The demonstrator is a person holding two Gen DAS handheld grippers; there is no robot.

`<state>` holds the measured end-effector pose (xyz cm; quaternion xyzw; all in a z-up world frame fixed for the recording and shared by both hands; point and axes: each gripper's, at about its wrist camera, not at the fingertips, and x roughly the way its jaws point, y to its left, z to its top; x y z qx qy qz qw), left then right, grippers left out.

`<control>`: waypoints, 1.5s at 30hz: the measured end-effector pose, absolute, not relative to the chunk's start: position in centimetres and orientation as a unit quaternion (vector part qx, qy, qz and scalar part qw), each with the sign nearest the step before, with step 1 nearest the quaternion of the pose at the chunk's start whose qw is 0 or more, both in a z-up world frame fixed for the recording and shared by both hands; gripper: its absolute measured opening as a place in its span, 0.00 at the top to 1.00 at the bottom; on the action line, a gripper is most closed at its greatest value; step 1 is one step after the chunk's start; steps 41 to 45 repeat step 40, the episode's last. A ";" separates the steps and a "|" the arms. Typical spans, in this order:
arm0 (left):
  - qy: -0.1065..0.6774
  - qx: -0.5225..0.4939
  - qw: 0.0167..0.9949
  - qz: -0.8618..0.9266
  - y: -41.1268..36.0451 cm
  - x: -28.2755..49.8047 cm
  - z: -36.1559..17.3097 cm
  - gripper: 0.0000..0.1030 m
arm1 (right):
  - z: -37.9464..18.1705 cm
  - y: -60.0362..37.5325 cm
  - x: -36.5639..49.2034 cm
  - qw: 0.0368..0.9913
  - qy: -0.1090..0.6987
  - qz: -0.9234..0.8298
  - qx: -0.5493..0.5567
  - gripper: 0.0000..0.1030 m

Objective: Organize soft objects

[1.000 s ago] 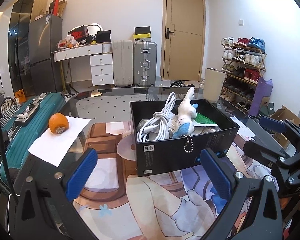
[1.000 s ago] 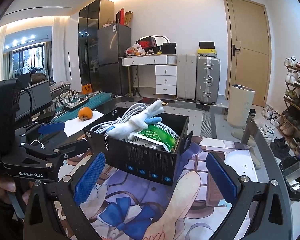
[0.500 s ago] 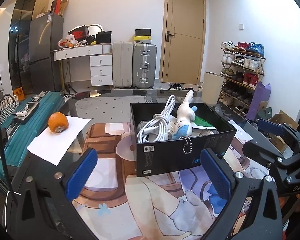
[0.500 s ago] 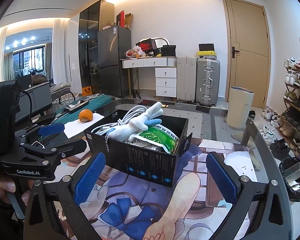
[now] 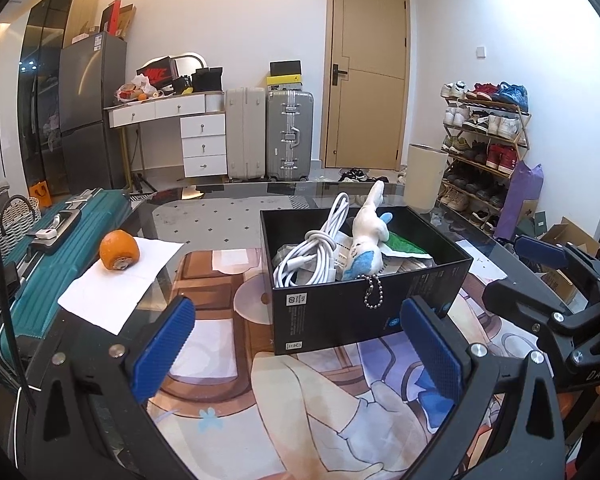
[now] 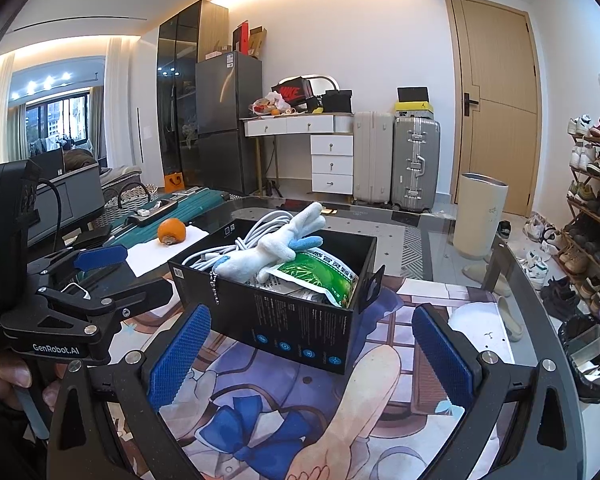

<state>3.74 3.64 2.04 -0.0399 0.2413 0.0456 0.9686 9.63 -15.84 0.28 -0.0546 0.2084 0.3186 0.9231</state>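
Note:
A black open box (image 5: 332, 316) (image 6: 300, 332) stands on the printed mat on a glass table. In it lie a white and blue plush toy (image 5: 366, 240) (image 6: 268, 252) with a bead chain hanging over the rim, a coiled white cable (image 5: 316, 252) (image 6: 236, 248) and a green packet (image 5: 404, 246) (image 6: 320, 276). My left gripper (image 5: 298, 344) is open and empty, a little in front of the box. My right gripper (image 6: 310, 352) is open and empty, in front of the box's corner. Each gripper shows in the other's view.
An orange (image 5: 119, 250) (image 6: 172, 231) sits on a white paper sheet (image 5: 120, 280) left of the box. A teal suitcase (image 5: 40, 268) lies past the table's left edge. A shoe rack (image 5: 484, 148), a bin (image 5: 424, 178) and suitcases (image 5: 288, 136) stand behind.
Both grippers have drawn slightly back and up from the box; both stay open. Nothing in the box has moved.

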 end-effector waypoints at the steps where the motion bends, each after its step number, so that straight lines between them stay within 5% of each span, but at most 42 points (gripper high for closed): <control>1: 0.241 -0.040 0.969 0.045 3.6 3.7 2.1 0.00 | 0.3 -15.9 9.7 0.923 0.208 0.319 -0.055 0.01; 45: 0.235 -0.029 0.970 0.051 3.4 3.5 2.1 0.00 | 0.3 -15.9 9.6 0.923 0.208 0.319 -0.055 0.01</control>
